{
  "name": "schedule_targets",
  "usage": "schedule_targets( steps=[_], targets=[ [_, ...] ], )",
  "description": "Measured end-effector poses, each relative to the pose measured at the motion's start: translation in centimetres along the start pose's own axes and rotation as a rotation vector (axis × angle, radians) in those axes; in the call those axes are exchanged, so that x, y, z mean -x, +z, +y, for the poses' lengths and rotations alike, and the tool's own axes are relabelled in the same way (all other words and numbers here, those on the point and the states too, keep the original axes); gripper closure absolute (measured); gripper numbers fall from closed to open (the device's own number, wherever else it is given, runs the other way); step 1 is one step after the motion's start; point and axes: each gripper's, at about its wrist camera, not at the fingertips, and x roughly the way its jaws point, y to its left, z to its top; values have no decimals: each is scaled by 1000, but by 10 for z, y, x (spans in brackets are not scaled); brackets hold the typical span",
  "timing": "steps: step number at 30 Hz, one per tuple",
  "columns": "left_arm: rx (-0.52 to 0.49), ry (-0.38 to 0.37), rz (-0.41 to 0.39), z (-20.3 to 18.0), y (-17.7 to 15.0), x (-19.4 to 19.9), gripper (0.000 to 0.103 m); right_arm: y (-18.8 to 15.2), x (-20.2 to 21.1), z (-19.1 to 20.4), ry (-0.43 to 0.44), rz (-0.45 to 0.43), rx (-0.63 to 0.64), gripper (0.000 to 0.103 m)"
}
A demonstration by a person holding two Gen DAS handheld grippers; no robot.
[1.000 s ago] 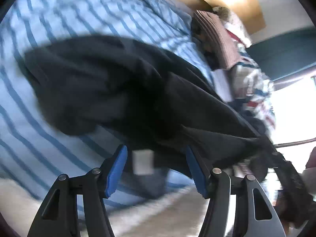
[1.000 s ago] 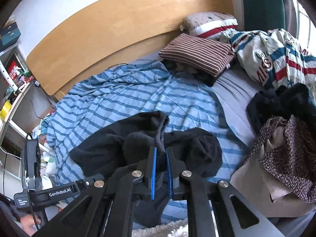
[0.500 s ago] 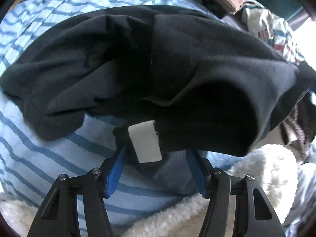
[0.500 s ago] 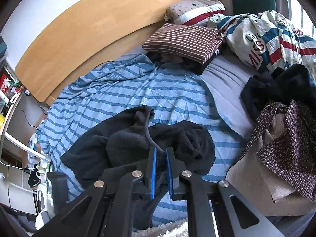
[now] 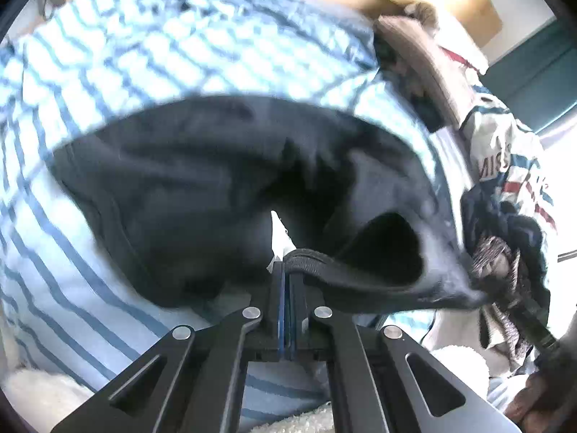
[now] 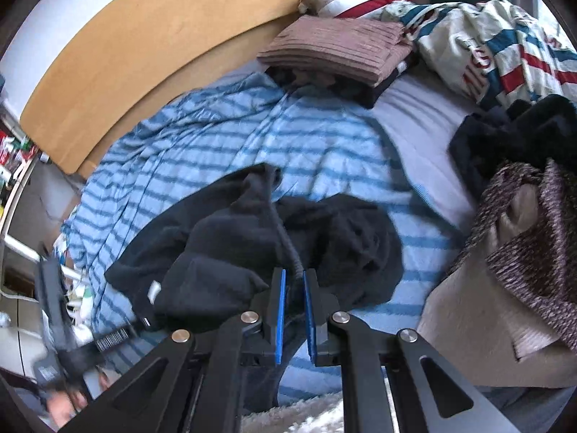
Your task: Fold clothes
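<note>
A black garment (image 5: 216,187) lies crumpled on the blue striped duvet (image 5: 90,90). My left gripper (image 5: 286,288) is shut on its thick hem, right beside a white label (image 5: 279,234). From that grip the cloth stretches off to the right. In the right wrist view the same black garment (image 6: 252,245) is bunched in the middle of the duvet (image 6: 252,126). My right gripper (image 6: 294,288) is shut on a raised ridge of it, with a narrow gap between the blue pads. The left gripper (image 6: 54,306) shows blurred at the lower left, with a hand under it.
A folded brown striped garment (image 6: 339,47) lies by the wooden headboard (image 6: 144,36). Loose clothes (image 6: 523,187) are piled at the right over a beige box (image 6: 468,324). A patterned bedspread (image 6: 487,36) is heaped at the back right. A white fluffy rug (image 6: 306,415) edges the bed.
My left gripper was open around the hem by the white label and has shut on it. The right gripper has stayed shut on the garment and drifted slightly.
</note>
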Motion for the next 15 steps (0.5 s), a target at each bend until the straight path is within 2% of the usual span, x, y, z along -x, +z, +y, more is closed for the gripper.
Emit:
schedule_targets(
  steps=[3, 5, 7, 9, 11, 12, 13, 14, 15],
  targets=[
    [24, -28, -12, 5, 30, 28, 102, 1, -6, 12, 21, 29, 24, 92],
    [61, -48, -12, 12, 52, 54, 102, 17, 1, 30, 41, 30, 66, 92],
    [101, -102, -8, 16, 71, 84, 102, 33, 7, 48, 62, 30, 107, 92],
    [114, -164, -47, 13, 96, 123, 102, 51, 17, 67, 80, 20, 151, 92],
    [91, -282, -147, 10, 118, 180, 103, 77, 49, 93, 90, -45, 208, 92],
    [82, -340, -224, 7, 130, 219, 103, 91, 71, 105, 102, -89, 222, 92],
    [75, -371, -290, 3, 137, 255, 103, 104, 95, 116, 113, -138, 238, 92],
    [61, -387, -339, -2, 144, 289, 103, 115, 121, 128, 122, -200, 257, 100],
    [38, -372, -362, -8, 148, 318, 103, 122, 149, 139, 138, -263, 274, 101]
  ],
)
